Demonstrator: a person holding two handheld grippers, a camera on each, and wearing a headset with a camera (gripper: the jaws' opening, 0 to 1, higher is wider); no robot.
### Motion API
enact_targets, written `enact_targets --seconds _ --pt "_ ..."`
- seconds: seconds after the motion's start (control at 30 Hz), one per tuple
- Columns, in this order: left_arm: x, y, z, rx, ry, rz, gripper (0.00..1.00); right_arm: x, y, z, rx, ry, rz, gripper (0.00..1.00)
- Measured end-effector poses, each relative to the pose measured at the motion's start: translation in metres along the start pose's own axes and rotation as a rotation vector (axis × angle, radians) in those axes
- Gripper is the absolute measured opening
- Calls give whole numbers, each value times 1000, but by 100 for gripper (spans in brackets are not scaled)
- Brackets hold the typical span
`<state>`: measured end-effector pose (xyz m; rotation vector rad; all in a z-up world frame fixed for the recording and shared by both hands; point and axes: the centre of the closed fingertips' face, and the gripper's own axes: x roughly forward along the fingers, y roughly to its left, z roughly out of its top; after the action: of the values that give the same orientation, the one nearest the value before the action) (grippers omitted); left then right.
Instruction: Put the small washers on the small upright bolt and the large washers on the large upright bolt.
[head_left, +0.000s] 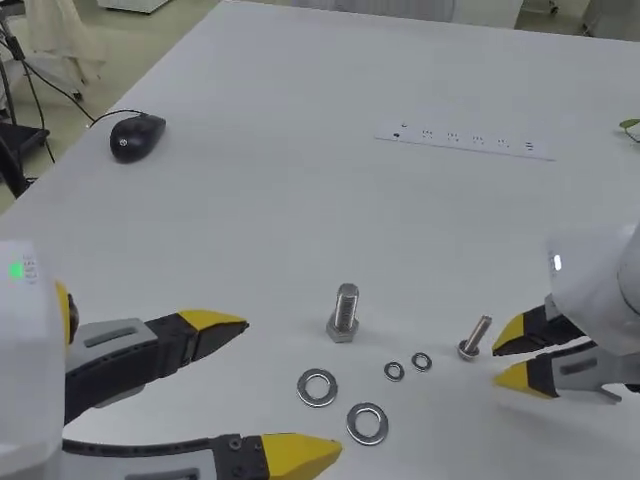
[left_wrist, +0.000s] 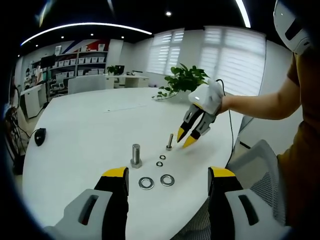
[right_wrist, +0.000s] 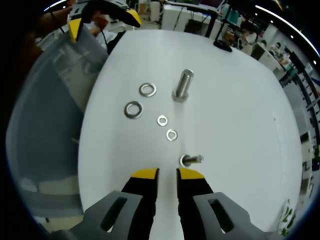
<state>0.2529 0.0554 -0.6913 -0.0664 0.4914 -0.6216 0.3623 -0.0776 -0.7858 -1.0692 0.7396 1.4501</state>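
Note:
A large steel bolt (head_left: 343, 312) stands on its head mid-table. A small bolt (head_left: 474, 338) stands to its right and looks tilted in the head view. Two small washers (head_left: 394, 371) (head_left: 421, 361) lie flat between the bolts. Two large washers (head_left: 317, 387) (head_left: 367, 423) lie nearer me. My right gripper (head_left: 497, 365) is open by a narrow gap just right of the small bolt (right_wrist: 191, 160), holding nothing. My left gripper (head_left: 292, 388) is wide open at the near left, above the table, empty. The large washers (left_wrist: 146, 183) (left_wrist: 167, 179) lie ahead of its jaws.
A black mouse (head_left: 135, 133) rests at the far left and a white power strip (head_left: 465, 138) at the far right. A grey mesh chair (right_wrist: 50, 100) stands off the table's near edge. A potted plant (left_wrist: 185, 80) sits at one table corner.

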Motion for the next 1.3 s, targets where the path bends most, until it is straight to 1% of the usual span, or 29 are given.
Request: enact_targets --seconds 0.13,0.23,0.33,0.43,0.6,0.63,0.73,0.8,0.83,0.87,0.93,1.07,1.13,1.2,1.3 --pt "-2 -4 -2 -4 -5 -3 64 1 7 7 5 -17 4 15" --pt "-2 -4 -5 -5 -1 -3 63 3 10 12 5 -24 11 15" --pt "-2 -5 -4 -10 -11 -5 63 7 12 17 -8 -26 21 15" --pt "-2 -5 -3 -10 -17 -7 63 10 11 22 -19 -25 30 15" --pt "-2 -4 -4 -14 -14 -4 63 15 7 33 -48 -36 48 15" --pt "-3 -3 -4 -14 -15 -3 64 16 4 37 -67 -36 47 15" --pt "-3 -1 -5 -17 -8 -1 63 21 -1 42 -92 -35 60 15" --pt "-3 1 -5 -26 -6 0 63 24 -5 42 -127 -26 67 15" --pt "-3 2 -4 -29 -10 1 63 26 -5 42 -122 -21 80 15" --pt "-3 3 -2 -33 -20 4 63 28 -2 39 -110 -2 118 15" --pt "-3 4 -2 -34 -21 7 63 34 -6 38 -152 7 112 15" --pt "-1 6 -5 -38 -3 5 63 41 -8 36 -161 22 129 15" --pt "-1 8 -5 -37 -6 11 63 45 -8 35 -162 32 141 16" --pt "-1 8 -4 -42 -8 12 63 48 -9 33 -180 43 145 16" --pt "0 7 -4 -42 -4 6 63 51 -8 32 -175 48 164 17"
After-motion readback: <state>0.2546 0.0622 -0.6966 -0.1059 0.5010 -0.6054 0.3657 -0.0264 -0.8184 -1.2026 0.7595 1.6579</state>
